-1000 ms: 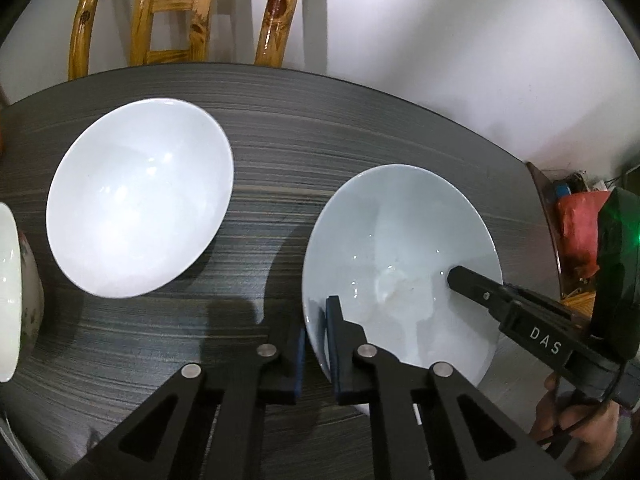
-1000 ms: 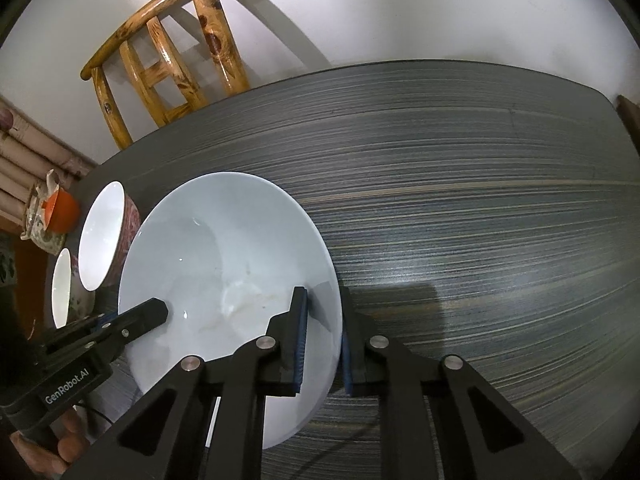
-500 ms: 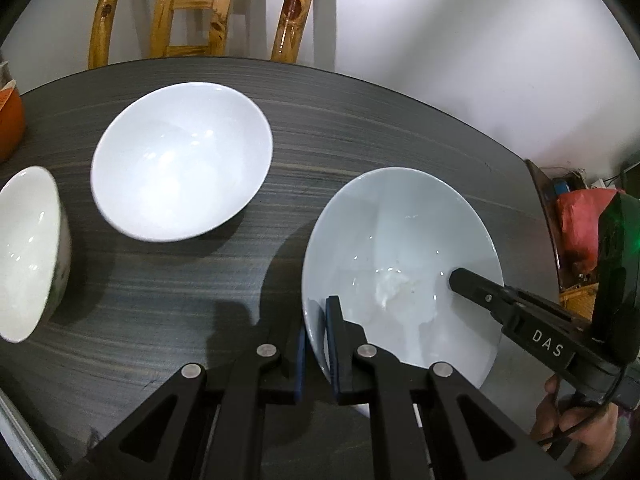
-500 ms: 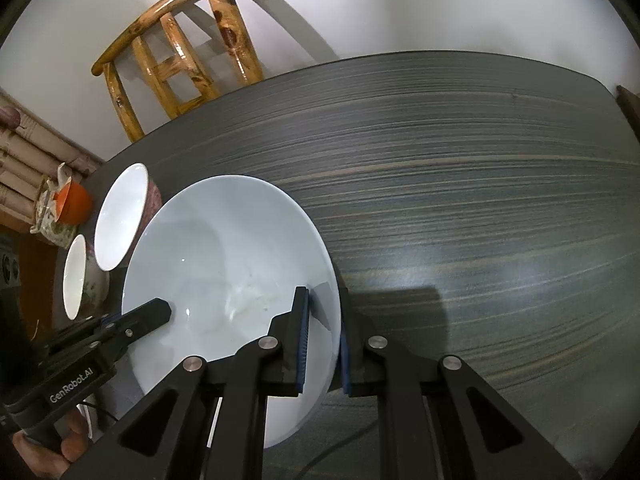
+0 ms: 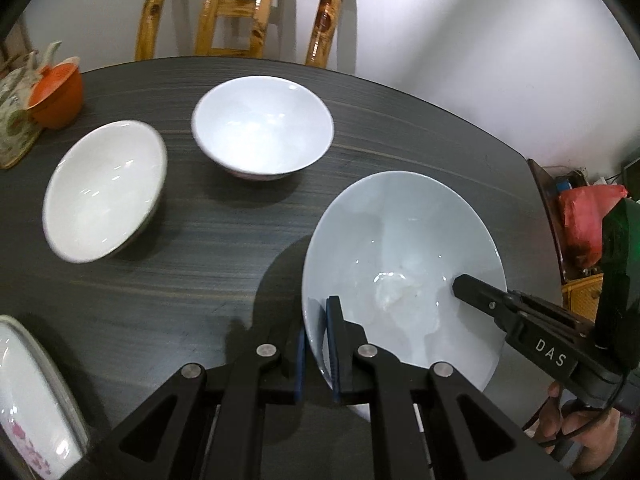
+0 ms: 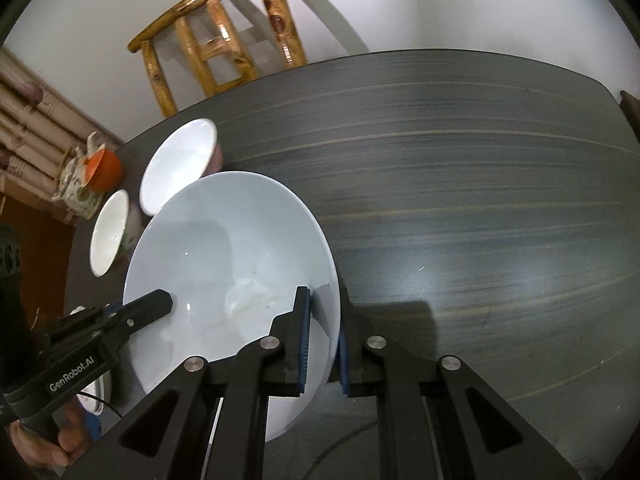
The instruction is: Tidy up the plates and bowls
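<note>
While both grippers grip opposite sides of its rim, the large pale-blue bowl (image 5: 400, 264) is held tilted above the dark wood-grain table (image 5: 168, 288), at the near right of the left wrist view. Left gripper (image 5: 316, 344): jaws drawn narrow and clamped on the near-left rim, with one blue-padded finger inside the bowl and the other outside against its wall. Right gripper (image 6: 322, 340): likewise closed on the rim at the opposite side, one pad inside, one outside; in the left wrist view its inner finger reaches into the bowl from the right. A faint whitish smear marks the bowl's bottom. Beyond the held bowl, two smaller white bowls stand on the table: white bowl with a pinkish base (image 5: 262, 128), upright at the far centre, and, to its left and apart from it, a second white bowl (image 5: 104, 190), which appears tilted toward the camera and somewhat blurred. In the right wrist view both lie to the left, behind the held bowl's far rim. At the far left table edge an orange cup (image 5: 58, 94) sits touching a floral teapot (image 5: 16, 100). A white rectangular dish with a pink floral print (image 5: 36, 404) occupies the near left corner, only partly in view. A wooden chair (image 5: 248, 8) stands against the white wall behind the table. A red plastic bag (image 5: 584, 220) rests on a side shelf at the right.
</note>
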Demonstrator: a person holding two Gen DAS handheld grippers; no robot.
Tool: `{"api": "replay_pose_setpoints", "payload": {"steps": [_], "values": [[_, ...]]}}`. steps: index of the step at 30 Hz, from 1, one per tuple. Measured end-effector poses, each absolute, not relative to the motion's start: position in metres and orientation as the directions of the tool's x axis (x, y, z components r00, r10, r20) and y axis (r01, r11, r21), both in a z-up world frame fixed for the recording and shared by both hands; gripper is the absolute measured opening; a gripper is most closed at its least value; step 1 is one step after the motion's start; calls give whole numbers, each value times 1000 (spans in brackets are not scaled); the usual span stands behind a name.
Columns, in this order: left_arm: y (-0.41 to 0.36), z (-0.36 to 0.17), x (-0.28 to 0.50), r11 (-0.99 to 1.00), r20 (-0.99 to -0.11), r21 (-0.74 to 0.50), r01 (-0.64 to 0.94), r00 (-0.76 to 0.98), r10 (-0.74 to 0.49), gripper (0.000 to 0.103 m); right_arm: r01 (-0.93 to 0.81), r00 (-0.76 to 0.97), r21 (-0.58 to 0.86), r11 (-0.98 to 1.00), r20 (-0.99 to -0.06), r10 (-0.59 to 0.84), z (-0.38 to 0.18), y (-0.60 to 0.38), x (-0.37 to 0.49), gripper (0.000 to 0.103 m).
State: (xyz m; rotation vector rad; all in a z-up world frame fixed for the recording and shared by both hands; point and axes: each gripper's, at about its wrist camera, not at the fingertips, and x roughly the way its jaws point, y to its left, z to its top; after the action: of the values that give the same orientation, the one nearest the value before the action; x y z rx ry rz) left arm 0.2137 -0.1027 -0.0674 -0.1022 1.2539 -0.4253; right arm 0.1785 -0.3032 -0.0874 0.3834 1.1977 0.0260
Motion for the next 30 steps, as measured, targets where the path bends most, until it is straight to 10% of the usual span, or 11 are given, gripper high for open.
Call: {"api": "replay_pose_setpoints", "payload": {"steps": [30], "values": [[-19,-87,126,945,-913,-267,187,266,-310,11,125,319,338,933,-904,285,-94,-209,96,12]]}}
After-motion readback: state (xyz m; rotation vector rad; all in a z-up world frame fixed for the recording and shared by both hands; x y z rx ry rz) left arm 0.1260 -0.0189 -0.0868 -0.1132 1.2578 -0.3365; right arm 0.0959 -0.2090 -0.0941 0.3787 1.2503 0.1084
